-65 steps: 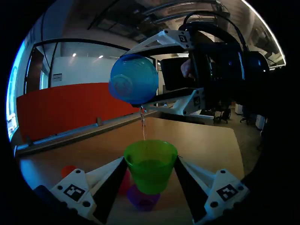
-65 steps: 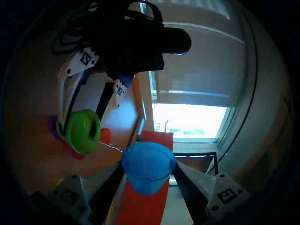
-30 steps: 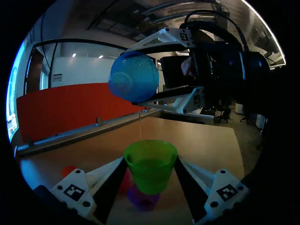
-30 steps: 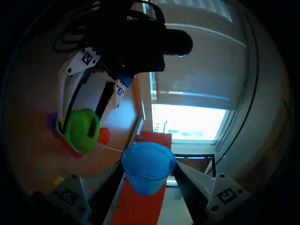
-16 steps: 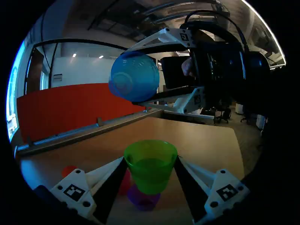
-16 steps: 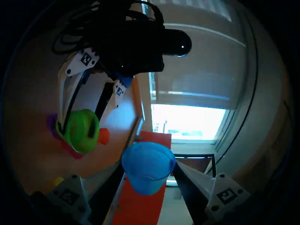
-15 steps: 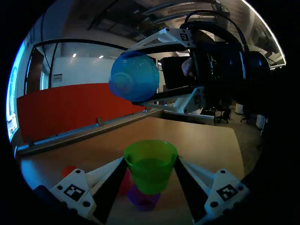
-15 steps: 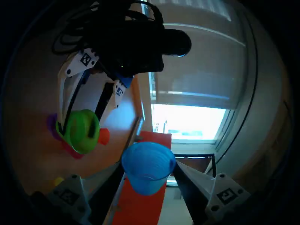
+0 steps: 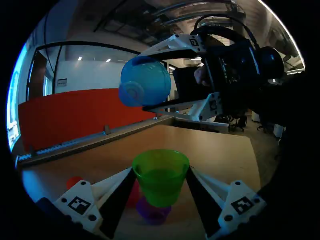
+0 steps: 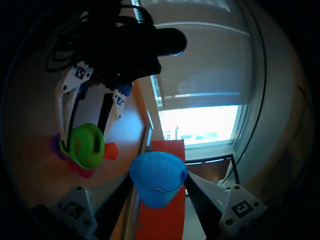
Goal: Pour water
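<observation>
**Blue cup point(image 9: 145, 82) tipped above green cup point(image 9: 161, 180)**

Pose: the left tongs point(image 9: 160, 176) reach fwd and level at the low centre of the left gripper view. Both fingers press on the sides of the green cup, which is upright w/ water point(image 9: 160, 173) inside. The right tongs point(image 10: 159, 182) are rolled sideways: in the right gripper view the bench point(image 10: 36, 176) runs up the left part of the frame. They grip the blue cup from both sides. It is tilted, base toward the left camera, at upper centre of the left gripper view, above the green cup and apart from it. A hand point(image 9: 199, 74) shows behind these tongs.

Count: 2 tongs, 5 cups. These are 1 blue, 1 green, and on the bench 1 purple cup point(image 9: 152, 210), 1 pink cup point(image 9: 134, 194) and 1 orange cup point(image 9: 73, 182) at low left.

Writing: square b/w code markers point(image 9: 79, 205) on the fingers. The wall sign point(image 9: 61, 82) is too small to read.
</observation>
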The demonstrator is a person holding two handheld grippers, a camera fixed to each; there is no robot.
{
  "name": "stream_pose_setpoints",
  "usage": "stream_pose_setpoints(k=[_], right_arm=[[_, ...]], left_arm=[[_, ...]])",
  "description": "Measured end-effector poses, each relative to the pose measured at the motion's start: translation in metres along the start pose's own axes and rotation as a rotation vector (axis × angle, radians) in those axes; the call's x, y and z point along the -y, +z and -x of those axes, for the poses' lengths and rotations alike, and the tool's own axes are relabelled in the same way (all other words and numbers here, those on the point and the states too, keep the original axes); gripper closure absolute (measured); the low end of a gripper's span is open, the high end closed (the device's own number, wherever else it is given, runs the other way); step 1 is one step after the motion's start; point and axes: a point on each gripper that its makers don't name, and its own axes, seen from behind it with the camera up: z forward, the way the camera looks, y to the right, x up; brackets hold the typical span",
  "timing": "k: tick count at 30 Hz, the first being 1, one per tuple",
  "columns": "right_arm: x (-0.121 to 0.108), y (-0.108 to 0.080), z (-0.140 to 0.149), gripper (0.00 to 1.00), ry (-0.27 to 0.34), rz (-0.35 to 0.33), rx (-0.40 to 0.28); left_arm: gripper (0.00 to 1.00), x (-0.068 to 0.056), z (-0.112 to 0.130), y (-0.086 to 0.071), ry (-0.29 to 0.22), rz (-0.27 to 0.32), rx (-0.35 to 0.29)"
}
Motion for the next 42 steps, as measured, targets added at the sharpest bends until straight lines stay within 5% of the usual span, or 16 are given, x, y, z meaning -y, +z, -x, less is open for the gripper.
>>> stream_pose_setpoints(k=[14, 28, 42], right_arm=[[0.003, -0.010, 0.008, 0.09, 0.244, 0.026, -0.011], [0.023, -0.016, 0.012, 0.09, 0.569, 0.003, -0.039], [0.029, -0.018, 0.017, 0.09, 0.763, 0.008, -0.047]], left_arm=[[0.15, 0.002, 0.001, -0.002, 0.007, -0.008, 0.014], [0.15, 0.006, -0.008, -0.009, 0.021, -0.026, 0.014], [0.15, 0.015, -0.016, -0.016, 0.015, -0.046, 0.003]])
